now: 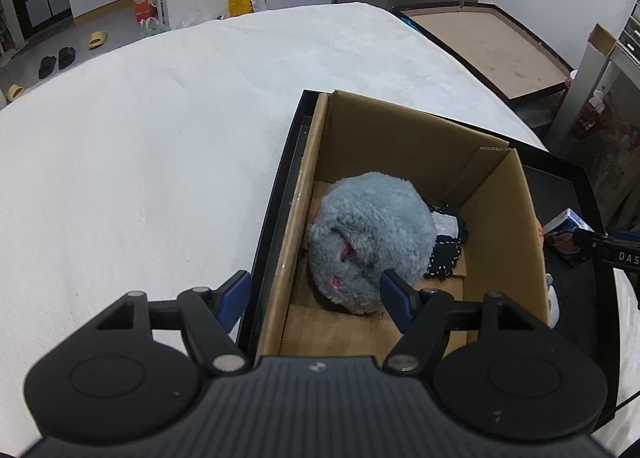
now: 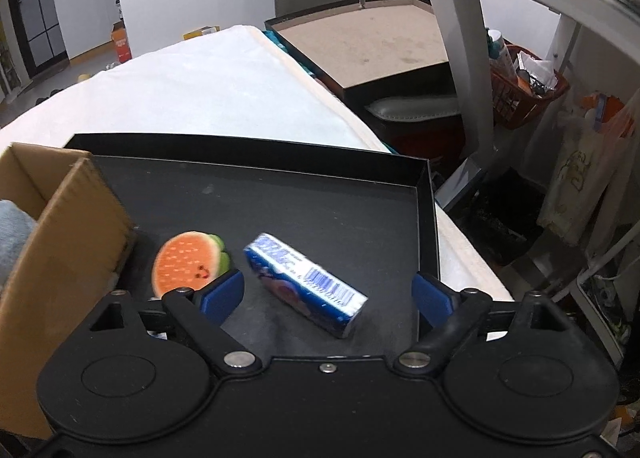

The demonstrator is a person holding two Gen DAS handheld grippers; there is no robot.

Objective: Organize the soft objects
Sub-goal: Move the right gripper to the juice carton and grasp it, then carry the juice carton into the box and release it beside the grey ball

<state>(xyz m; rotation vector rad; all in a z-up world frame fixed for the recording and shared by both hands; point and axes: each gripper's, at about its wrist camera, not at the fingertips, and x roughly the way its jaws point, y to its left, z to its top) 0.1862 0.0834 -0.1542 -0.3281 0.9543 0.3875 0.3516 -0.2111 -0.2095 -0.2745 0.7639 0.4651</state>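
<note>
Right claw, released, hovers over blue rectangular tissue pack; long axis runs diagonally between fingers. Left claw is released above grey plush toy in brown cardboard box.

A grey plush mouse lies in the cardboard box; a watermelon-slice plush lies beside it.

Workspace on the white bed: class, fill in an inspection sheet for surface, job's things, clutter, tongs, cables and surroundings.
Surface: white bed cover, bearing a black tray.
Job's things: grey plush toy and dark fabric inside the cardboard box; watermelon plush on the tray.
Clutter: blue carton on the tray.
Tongs: left tongs open over the box; right tongs open over the carton.
Cables: nothing seen.
Surroundings: slippers on floor, orange basket.
</note>
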